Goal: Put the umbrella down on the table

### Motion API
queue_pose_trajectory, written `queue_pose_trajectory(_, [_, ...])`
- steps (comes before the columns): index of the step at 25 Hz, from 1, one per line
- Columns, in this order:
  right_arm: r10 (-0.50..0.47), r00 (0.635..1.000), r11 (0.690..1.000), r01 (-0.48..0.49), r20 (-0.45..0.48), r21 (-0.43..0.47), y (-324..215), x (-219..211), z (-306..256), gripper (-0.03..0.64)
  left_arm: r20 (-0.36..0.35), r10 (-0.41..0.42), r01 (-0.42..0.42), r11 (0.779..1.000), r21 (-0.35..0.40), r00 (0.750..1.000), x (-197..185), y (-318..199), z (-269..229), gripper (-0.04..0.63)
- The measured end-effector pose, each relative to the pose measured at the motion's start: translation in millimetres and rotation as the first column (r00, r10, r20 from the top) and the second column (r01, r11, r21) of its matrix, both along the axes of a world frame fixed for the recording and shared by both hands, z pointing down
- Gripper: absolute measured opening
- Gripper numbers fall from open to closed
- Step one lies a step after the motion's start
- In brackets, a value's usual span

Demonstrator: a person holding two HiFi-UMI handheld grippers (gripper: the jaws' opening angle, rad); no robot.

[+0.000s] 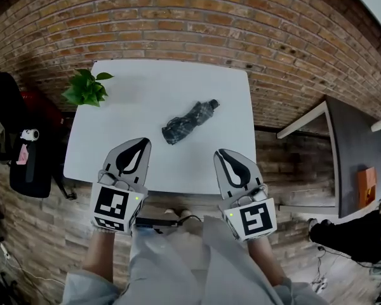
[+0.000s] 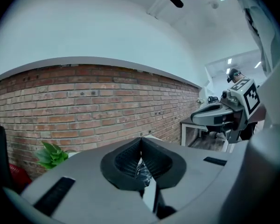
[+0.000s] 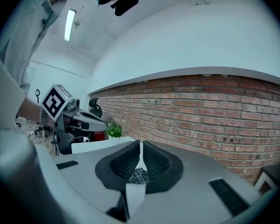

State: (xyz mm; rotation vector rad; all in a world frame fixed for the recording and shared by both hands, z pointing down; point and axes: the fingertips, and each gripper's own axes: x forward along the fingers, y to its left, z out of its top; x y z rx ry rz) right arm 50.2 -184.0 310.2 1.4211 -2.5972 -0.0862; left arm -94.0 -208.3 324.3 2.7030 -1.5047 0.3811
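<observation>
A folded dark patterned umbrella (image 1: 189,122) lies slantwise on the white table (image 1: 159,81), right of its middle, with nothing touching it. My left gripper (image 1: 144,142) hovers over the table's near edge, short of the umbrella and to its left, jaws shut and empty. My right gripper (image 1: 221,152) hangs at the near edge to the umbrella's right, also shut and empty. In the left gripper view the shut left gripper (image 2: 140,141) frames a bit of the umbrella (image 2: 142,171) below its tips. The right gripper view shows the right gripper (image 3: 141,146) shut with the umbrella (image 3: 137,175) beyond.
A small green potted plant (image 1: 86,88) stands at the table's far left corner. A black chair with a bag (image 1: 19,145) sits left of the table. A dark side table (image 1: 355,157) with an orange item (image 1: 367,184) is at the right. A brick wall runs behind.
</observation>
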Motion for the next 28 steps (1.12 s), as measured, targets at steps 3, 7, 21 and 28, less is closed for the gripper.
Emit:
queue_pose_trajectory(3, [-0.001,1.0,1.0,0.001,-0.003,-0.001,0,-1,0,0.051,-0.003,-0.022,0.022,1.0,0.007,1.0,-5,3,1,0.018])
queue_pose_trajectory(7, [0.001,1.0,1.0,-0.001,-0.008,-0.01,0,0,1,0.051,0.011,-0.02,0.02,1.0,0.016,1.0,-5,8,0,0.018])
queue_pose_trajectory(21, [-0.009,0.999,1.0,0.008,-0.042,-0.028,3,-5,10,0.051,-0.008,-0.014,0.015,1.0,0.021,1.0,-4,10,-1,0.018])
queue_pose_trajectory(28, [-0.019,0.999,0.999,0.018,-0.049,-0.034,5,-8,12,0.051,0.012,-0.017,0.017,1.0,0.019,1.0,-2,10,1,0.019])
